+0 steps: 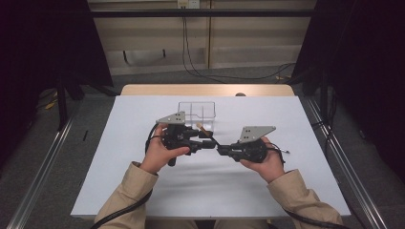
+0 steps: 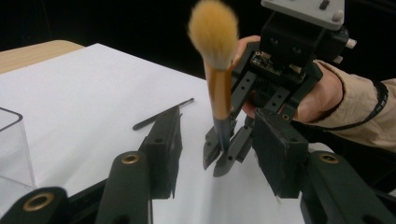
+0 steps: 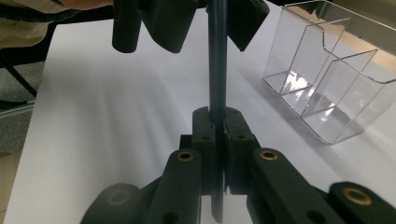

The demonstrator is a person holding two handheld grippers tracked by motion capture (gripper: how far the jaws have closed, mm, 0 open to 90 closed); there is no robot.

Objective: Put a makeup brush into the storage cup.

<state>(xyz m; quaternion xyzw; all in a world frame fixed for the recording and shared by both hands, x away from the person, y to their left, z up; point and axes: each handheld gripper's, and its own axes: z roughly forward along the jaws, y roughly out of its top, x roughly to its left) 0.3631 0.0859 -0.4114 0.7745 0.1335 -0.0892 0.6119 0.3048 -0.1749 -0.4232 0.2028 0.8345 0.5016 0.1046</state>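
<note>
Between the left gripper's (image 2: 212, 158) spread, empty jaws stands a makeup brush (image 2: 217, 70), pinched by the right gripper (image 3: 219, 154); closing off-centre could knock it askew.

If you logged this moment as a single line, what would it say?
right tongs: shut on brush handle | left tongs: open around brush | clear organizer: on table, nothing visible inside | thin black stick: lying on white sheet

High view looking forward and down from above person's side, taking in whole tabletop (image 1: 143, 191) from afar. Left gripper view riding close, facing right claw (image 2: 223, 158) and brush (image 2: 215, 60). Right gripper view facing back, close on brush handle. Both sharing brush, clear organizer (image 3: 327, 79).
</note>
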